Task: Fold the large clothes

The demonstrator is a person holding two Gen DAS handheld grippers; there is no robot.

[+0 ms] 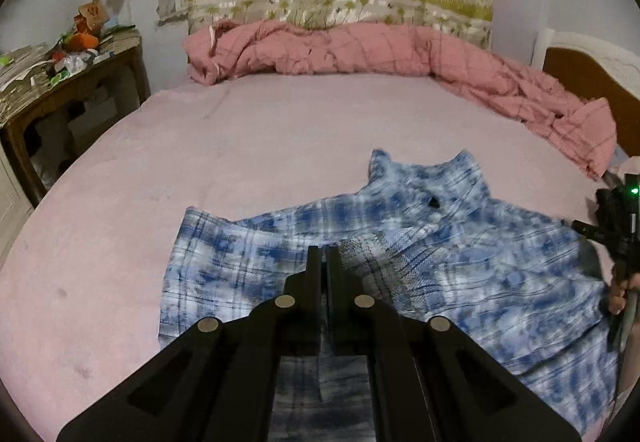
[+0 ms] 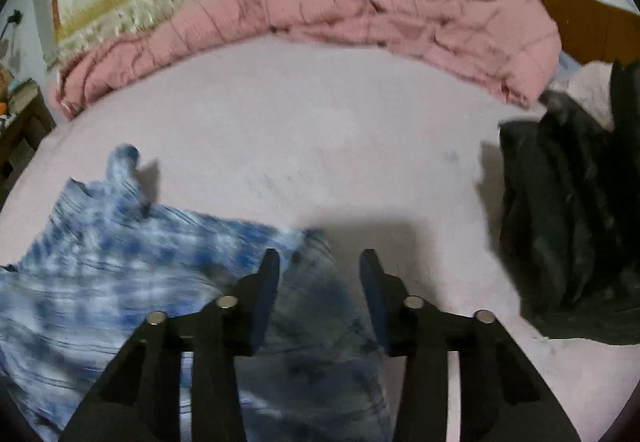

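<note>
A blue and white plaid shirt [image 1: 460, 262] lies spread on the pink bed sheet [image 1: 240, 146], collar toward the far side. My left gripper [image 1: 323, 254] is shut on a fold of the shirt near its middle. The shirt also shows in the right wrist view [image 2: 120, 262], blurred. My right gripper [image 2: 319, 262] is open, with its jaws wide apart just above the shirt's right edge, holding nothing. The right gripper also shows at the right edge of the left wrist view [image 1: 616, 234].
A rolled pink checked quilt [image 1: 360, 50] runs along the far side of the bed and down its right. A dark garment pile [image 2: 572, 226] lies on the right. A cluttered wooden side table [image 1: 68, 82] stands left. A wooden headboard [image 1: 588, 78] stands right.
</note>
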